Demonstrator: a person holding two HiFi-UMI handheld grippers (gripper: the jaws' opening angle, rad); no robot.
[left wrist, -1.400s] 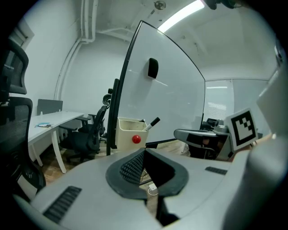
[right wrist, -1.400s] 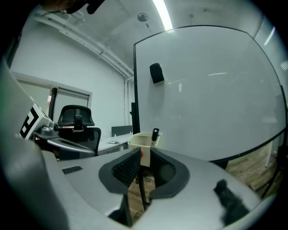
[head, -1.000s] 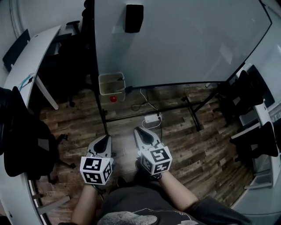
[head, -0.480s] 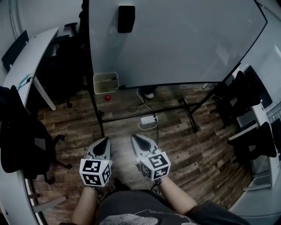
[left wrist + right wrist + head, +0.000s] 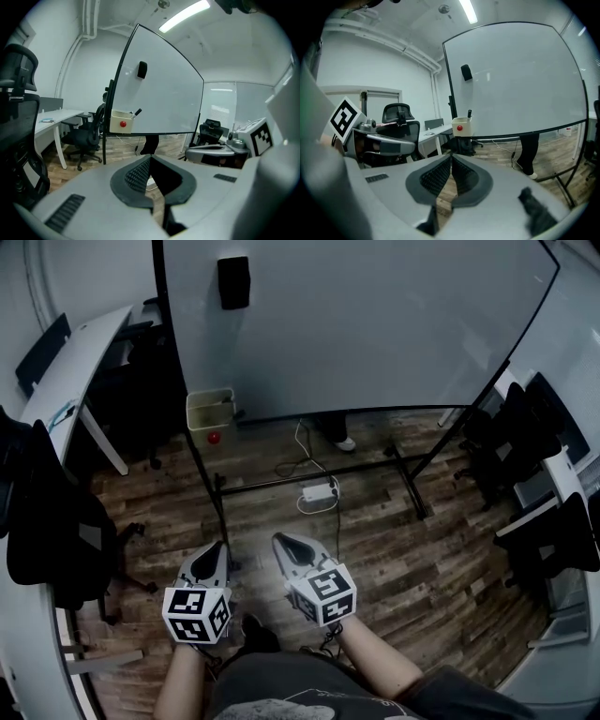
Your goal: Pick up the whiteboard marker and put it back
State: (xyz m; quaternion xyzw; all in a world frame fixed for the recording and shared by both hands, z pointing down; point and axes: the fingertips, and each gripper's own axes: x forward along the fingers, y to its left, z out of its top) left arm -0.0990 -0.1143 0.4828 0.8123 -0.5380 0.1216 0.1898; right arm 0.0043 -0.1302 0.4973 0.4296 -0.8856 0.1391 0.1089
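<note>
Shifted since the earlier frames: in the head view the whiteboard (image 5: 375,324), its black eraser (image 5: 233,282) and the cream holder box (image 5: 208,409) at the board's lower left corner sit further left. A standing person's shoe (image 5: 343,442) has also come into sight behind the board. Both grippers sit a bit lower in frame. Left gripper (image 5: 217,549) and right gripper (image 5: 281,546) are held low in front of the person, over the wood floor and well apart from the board. A power strip (image 5: 317,491) lies between them and the board's stand.

Left gripper view: jaws pressed together at the tip, nothing between them. Far ahead, the whiteboard marker (image 5: 137,112) stands tilted in the holder box, dark cap poking out above the rim. A red round spot (image 5: 123,123) marks the box front.

Right gripper view: jaws also pressed together, empty. Same box (image 5: 461,126) seen at a distance with the marker (image 5: 469,114) upright in it. The person's dark trouser leg (image 5: 528,150) shows below the board's edge.

Step judgement: the marker sits in its holder and neither gripper has it. This fits either an approach before the pick or a stand-off after the marker went back. The frames don't settle which, so no next move can be fixed. The gap to the box is large either way.
</note>
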